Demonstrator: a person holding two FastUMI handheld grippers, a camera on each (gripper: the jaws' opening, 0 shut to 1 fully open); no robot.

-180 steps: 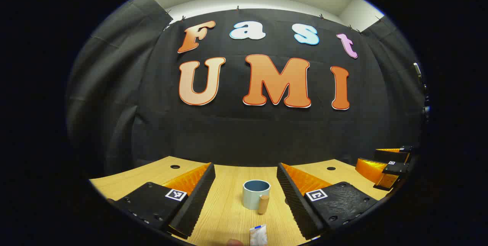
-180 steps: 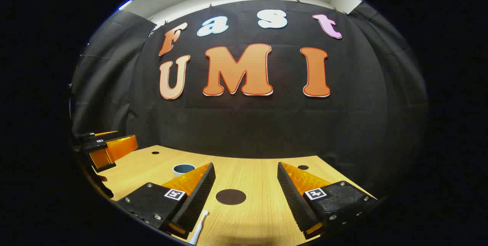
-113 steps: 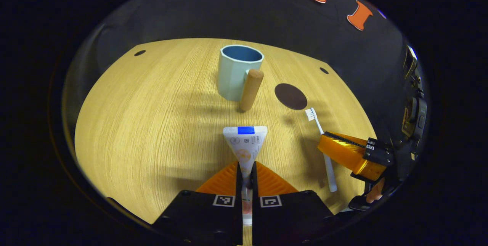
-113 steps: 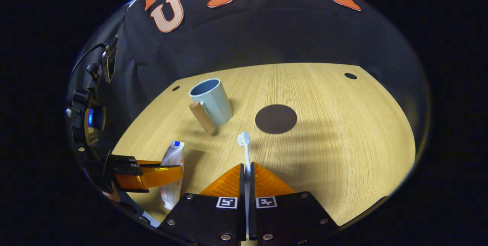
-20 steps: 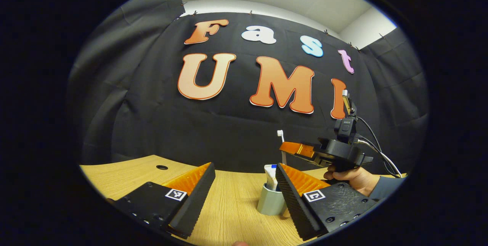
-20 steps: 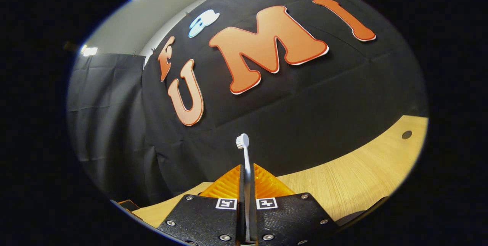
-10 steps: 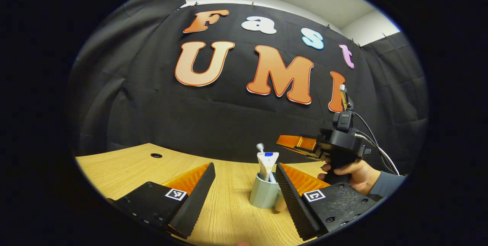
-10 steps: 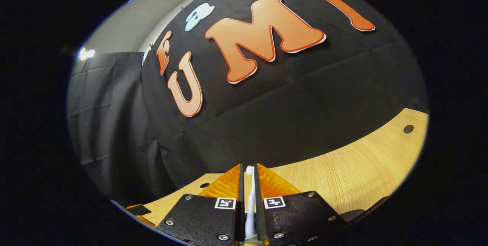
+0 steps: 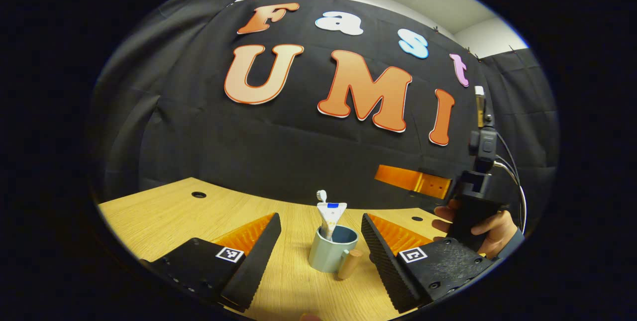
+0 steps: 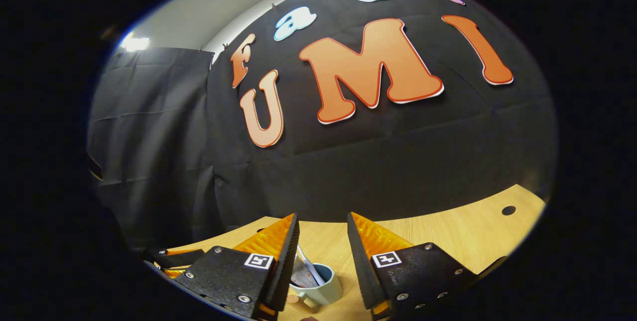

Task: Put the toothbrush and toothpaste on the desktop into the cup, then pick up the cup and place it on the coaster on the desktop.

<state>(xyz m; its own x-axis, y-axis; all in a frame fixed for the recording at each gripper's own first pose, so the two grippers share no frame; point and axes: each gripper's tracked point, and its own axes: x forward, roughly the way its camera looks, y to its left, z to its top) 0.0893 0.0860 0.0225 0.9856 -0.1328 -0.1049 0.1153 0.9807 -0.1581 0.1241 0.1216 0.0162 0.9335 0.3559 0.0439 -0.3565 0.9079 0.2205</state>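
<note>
The left gripper (image 9: 321,241) has its 2 fingers spread wide, empty, either side of the pale blue-grey cup (image 9: 332,250) with a wooden handle on the light wooden desktop (image 9: 174,211). The white toothpaste tube (image 9: 332,216) and white toothbrush (image 9: 321,195) stand in the cup. The right gripper (image 10: 323,241), fingers parted and empty, hangs above the cup; a hand (image 9: 490,234) holds it.

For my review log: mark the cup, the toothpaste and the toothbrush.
cup (image 9: 326,255), left gripper view, on its outer wall.
toothpaste (image 9: 331,214), left gripper view, on the tube above the rim.
toothbrush (image 9: 321,195), left gripper view, on its head.
</note>
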